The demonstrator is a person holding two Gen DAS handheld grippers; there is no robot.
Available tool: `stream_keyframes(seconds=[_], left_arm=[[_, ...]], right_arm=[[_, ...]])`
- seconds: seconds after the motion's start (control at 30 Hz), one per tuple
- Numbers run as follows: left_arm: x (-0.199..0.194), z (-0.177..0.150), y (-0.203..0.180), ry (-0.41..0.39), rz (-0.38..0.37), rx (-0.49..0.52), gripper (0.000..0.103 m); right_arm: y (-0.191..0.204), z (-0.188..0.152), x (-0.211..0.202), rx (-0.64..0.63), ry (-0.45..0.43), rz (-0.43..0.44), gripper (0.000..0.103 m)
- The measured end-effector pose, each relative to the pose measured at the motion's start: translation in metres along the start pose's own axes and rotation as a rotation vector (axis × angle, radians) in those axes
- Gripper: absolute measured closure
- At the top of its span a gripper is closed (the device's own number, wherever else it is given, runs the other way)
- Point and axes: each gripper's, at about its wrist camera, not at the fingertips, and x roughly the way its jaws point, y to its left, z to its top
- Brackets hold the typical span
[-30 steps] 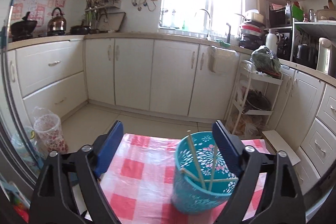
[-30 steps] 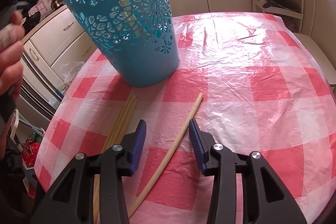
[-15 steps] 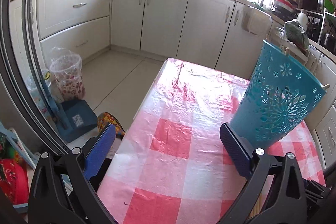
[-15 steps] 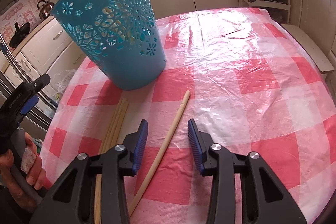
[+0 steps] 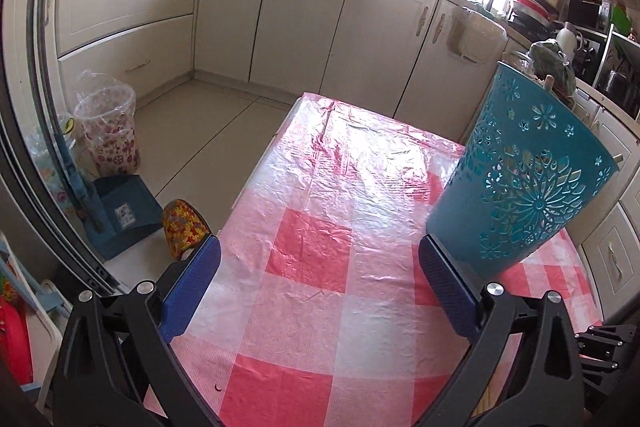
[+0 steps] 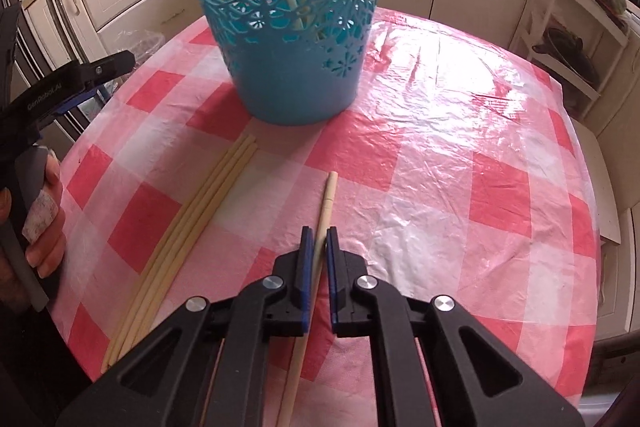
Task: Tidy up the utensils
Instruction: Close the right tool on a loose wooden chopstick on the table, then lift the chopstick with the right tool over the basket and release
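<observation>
Your right tool (image 6: 316, 233) is clamped on a single chopstick (image 6: 325, 205) lying on the tabletop (image 6: 460, 147), just before the teal basket (image 6: 288, 27). Your left tool (image 5: 320, 259), jaws apart and empty, angles down beside the basket.

Both grippers are black plastic frames with triangular cut-outs, round silver screws at the pivots and flat blue pads lining the inner faces of the fingers: the left gripper (image 5: 320, 275) and the right gripper (image 6: 319, 239) look alike. White lettering runs along the left gripper's black arm. The hand (image 6: 40, 227) on its grey handle has a patterned bandage around one finger.
</observation>
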Motion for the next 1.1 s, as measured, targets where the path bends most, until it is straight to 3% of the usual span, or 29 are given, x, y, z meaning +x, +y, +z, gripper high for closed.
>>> stream_keyframes(seconds=[0.2, 0.43, 0.57, 0.73, 0.87, 1.0, 1.1], left_arm=[[0.001, 0.000, 0.001, 0.000, 0.003, -0.001, 0.008], [0.003, 0.001, -0.001, 0.011, 0.010, 0.003, 0.008], [0.004, 0.001, 0.001, 0.014, 0.008, -0.007, 0.008], [0.004, 0.000, -0.001, 0.017, 0.009, 0.000, 0.008], [0.004, 0.000, -0.001, 0.019, 0.013, -0.003, 0.008], [0.004, 0.000, -0.001, 0.019, 0.014, -0.005, 0.008], [0.004, 0.000, 0.000, 0.019, 0.012, -0.003, 0.008]], right_arm=[[0.011, -0.001, -0.001, -0.010, 0.028, -0.068, 0.095], [0.006, -0.003, -0.003, 0.028, 0.023, -0.063, 0.097], [-0.007, -0.017, -0.019, 0.145, -0.026, 0.049, 0.097], [-0.012, -0.023, -0.069, 0.255, -0.148, 0.251, 0.097], [-0.008, 0.006, -0.120, 0.270, -0.306, 0.353, 0.097], [-0.001, 0.052, -0.159, 0.272, -0.488, 0.381, 0.097], [0.002, 0.092, -0.172, 0.294, -0.628, 0.321, 0.097]])
